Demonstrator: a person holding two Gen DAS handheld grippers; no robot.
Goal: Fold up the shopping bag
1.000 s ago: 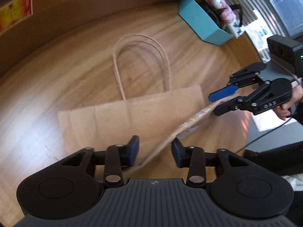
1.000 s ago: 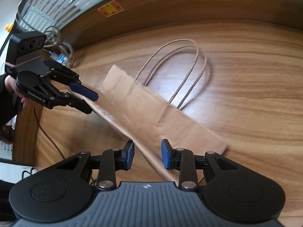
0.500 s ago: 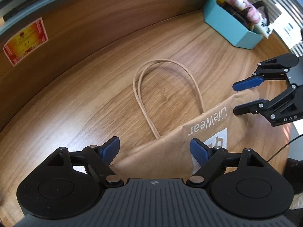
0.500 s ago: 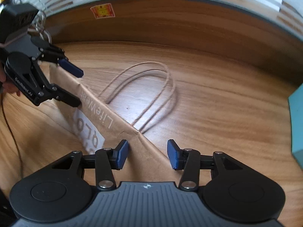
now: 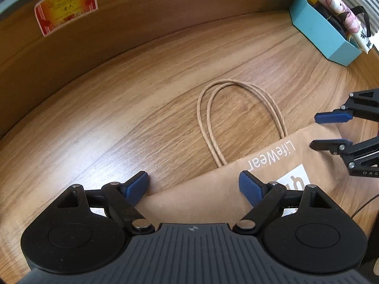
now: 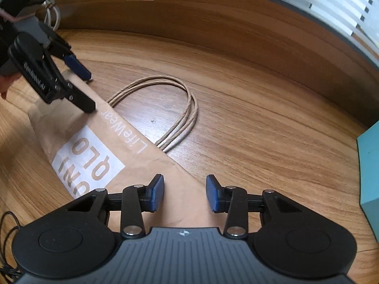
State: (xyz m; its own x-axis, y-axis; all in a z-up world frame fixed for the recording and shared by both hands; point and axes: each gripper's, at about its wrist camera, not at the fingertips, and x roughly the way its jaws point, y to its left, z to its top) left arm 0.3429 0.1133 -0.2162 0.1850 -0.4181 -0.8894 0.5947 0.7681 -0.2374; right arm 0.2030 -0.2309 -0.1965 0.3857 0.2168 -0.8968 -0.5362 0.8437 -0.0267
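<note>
A brown paper shopping bag (image 5: pixel 213 191) lies flat and folded over on the wooden table, its white print facing up; it also shows in the right wrist view (image 6: pixel 99 142). Its twine handles (image 5: pixel 239 120) (image 6: pixel 175 108) lie on the table beyond its edge. My left gripper (image 5: pixel 194 184) is open over the bag's near left part, holding nothing. My right gripper (image 6: pixel 184 193) is open over the bag's right end, holding nothing. Each gripper shows in the other's view: the right one (image 5: pixel 329 130) and the left one (image 6: pixel 86 92), both open just above the bag.
A teal box (image 5: pixel 322 30) with several items stands at the far right of the table; its side shows in the right wrist view (image 6: pixel 369 170). A wooden back wall with a red-yellow sticker (image 5: pixel 66 4) rises behind. Cables (image 6: pixel 7 232) lie at the left.
Both grippers have let go of the raised bag edge and opened wide. The bag flap has come down flat with its print up.
</note>
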